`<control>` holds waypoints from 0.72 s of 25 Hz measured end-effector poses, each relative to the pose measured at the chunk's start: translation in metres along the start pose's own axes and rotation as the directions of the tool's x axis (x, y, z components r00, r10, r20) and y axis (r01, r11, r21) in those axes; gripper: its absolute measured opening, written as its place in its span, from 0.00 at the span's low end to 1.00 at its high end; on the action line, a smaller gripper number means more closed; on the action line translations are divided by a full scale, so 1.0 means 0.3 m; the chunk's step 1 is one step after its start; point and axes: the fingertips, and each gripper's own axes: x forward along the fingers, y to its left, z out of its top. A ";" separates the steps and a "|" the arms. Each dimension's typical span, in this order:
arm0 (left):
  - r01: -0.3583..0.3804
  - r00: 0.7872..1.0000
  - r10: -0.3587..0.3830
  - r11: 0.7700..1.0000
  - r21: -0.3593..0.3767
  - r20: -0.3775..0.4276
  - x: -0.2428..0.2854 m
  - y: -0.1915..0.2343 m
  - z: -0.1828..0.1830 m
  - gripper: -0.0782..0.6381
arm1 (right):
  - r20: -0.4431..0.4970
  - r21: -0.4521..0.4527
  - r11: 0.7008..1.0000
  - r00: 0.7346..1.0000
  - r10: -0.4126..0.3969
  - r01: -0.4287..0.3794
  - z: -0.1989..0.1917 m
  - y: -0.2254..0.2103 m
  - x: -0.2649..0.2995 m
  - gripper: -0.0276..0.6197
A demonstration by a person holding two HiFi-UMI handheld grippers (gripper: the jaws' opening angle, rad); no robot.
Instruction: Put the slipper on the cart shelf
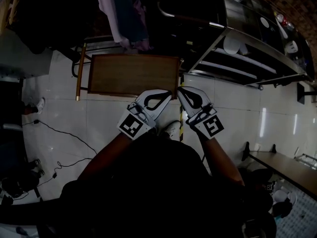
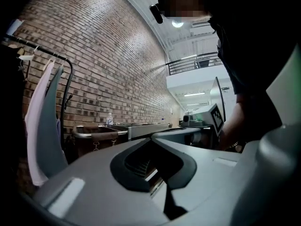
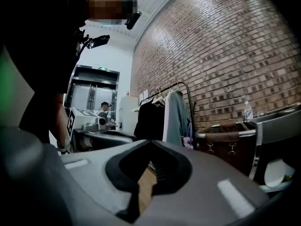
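Observation:
I hold both grippers close together at chest height, above the near edge of a low wooden table [image 1: 133, 73]. The left gripper [image 1: 167, 95] is shut with nothing between its jaws, and its tips meet in the left gripper view [image 2: 153, 139]. Beside it the right gripper [image 1: 180, 90] is also shut and holds nothing [image 3: 150, 142]. The metal cart [image 1: 237, 58] with several shelves stands at the upper right, with a white dish [image 1: 230, 44] on one shelf. I can make out no slipper for certain. A small white shoe-like thing [image 1: 38, 104] lies on the floor at far left.
Clothes hang from a rack [image 1: 124, 14] behind the table. A brown hamper [image 3: 225, 135] stands against the brick wall beside the cart [image 3: 277, 126]. Black cables [image 1: 64, 133] trail over the white tile floor at left. A bench [image 1: 282, 162] is at right. A person [image 3: 106, 112] stands far off.

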 end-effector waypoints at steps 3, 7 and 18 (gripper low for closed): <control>0.002 1.000 -0.002 1.000 -0.020 0.001 -0.028 0.015 -0.010 0.11 | 0.005 -0.008 1.000 1.000 -0.009 0.009 0.004 0.013 0.026 0.04; 0.009 1.000 -0.009 1.000 -0.020 0.007 -0.054 0.025 -0.008 0.11 | -0.005 -0.031 0.999 1.000 -0.024 0.024 0.010 0.038 0.039 0.04; 0.025 1.000 -0.024 1.000 -0.016 0.012 -0.077 0.019 -0.005 0.11 | -0.014 -0.028 1.000 1.000 -0.005 0.004 0.020 0.086 0.044 0.04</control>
